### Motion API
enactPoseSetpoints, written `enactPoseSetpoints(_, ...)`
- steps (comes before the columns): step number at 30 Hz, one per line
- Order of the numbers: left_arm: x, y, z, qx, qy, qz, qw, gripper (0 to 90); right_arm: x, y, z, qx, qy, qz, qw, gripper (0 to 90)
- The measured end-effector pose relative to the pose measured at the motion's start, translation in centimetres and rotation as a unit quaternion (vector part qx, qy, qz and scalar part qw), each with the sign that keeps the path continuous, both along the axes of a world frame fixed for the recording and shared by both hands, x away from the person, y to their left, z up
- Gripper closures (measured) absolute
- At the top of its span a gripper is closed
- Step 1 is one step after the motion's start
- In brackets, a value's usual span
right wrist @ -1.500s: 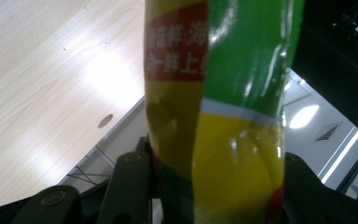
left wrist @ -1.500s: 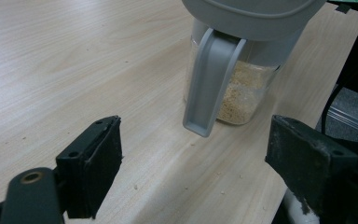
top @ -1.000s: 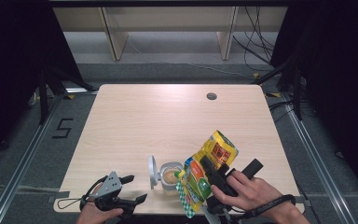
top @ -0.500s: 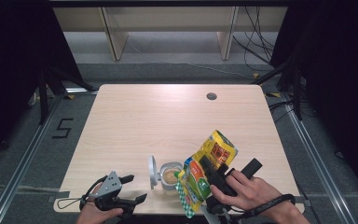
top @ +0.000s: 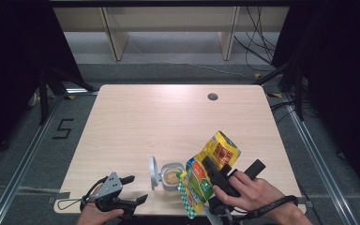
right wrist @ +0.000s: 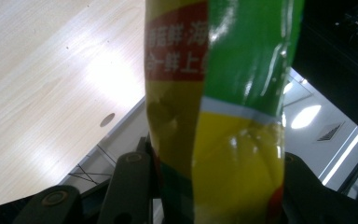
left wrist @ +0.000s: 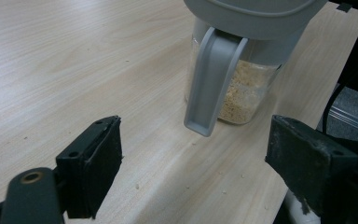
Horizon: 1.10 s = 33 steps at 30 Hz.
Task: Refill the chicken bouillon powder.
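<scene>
**Bag tipped over the open jar**

Near the front edge of the table I have the right gripper clamped around the middle of a yellow-and-green snack bag, tilted so that its lower end hangs just above the small clear jar. I hold it by the waist because that lets the mouth droop toward the jar's opening; in the right gripper view the bag sits squeezed between both jaws. The jar's grey lid stands flipped up at its left, out of the pour path. Crumbly tan contents already sit inside. My left gripper rests low at the front left, jaws spread and gripping nothing, aimed at the jar, which I judge keeps it ready to steady it.
</scene>
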<state>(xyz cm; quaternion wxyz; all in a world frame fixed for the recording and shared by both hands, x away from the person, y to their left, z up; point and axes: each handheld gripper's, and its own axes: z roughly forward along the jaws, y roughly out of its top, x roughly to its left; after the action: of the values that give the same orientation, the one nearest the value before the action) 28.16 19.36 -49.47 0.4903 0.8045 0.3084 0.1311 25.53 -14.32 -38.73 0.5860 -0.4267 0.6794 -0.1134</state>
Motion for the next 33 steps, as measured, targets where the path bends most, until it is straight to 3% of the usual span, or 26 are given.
enactPoseSetpoints(7,-0.03,0.00,-0.02,0.003,0.003,0.003,1.0000,17.8,0.11,-0.63,-0.36,0.025,0.011,-0.012,0.9996,65.6)
enactPoseSetpoints(8,-0.07,-0.09,-0.12,-0.006,0.013,0.005,0.9999,17.8,0.08,-0.73,-0.47,0.026,0.007,-0.010,0.9996,65.6)
enactPoseSetpoints(10,0.03,-0.03,-0.08,0.002,0.003,-0.002,1.0000,17.8,0.06,-0.85,-0.58,0.031,0.012,-0.009,0.9994,65.7)
enactPoseSetpoints(18,0.03,-0.03,-0.09,0.002,0.003,-0.002,1.0000,17.8,-0.15,-0.65,-0.28,0.027,0.008,-0.010,0.9996,65.7)
enactPoseSetpoints(22,0.02,-0.03,-0.07,0.001,0.002,-0.001,1.0000,17.8,-0.12,-0.34,-0.25,0.008,0.003,-0.005,1.0000,65.7)
enactPoseSetpoints(33,-0.02,-0.01,-0.03,0.003,0.002,0.002,1.0000,17.8,-0.13,-0.39,-0.25,0.017,0.005,-0.006,0.9998,65.7)
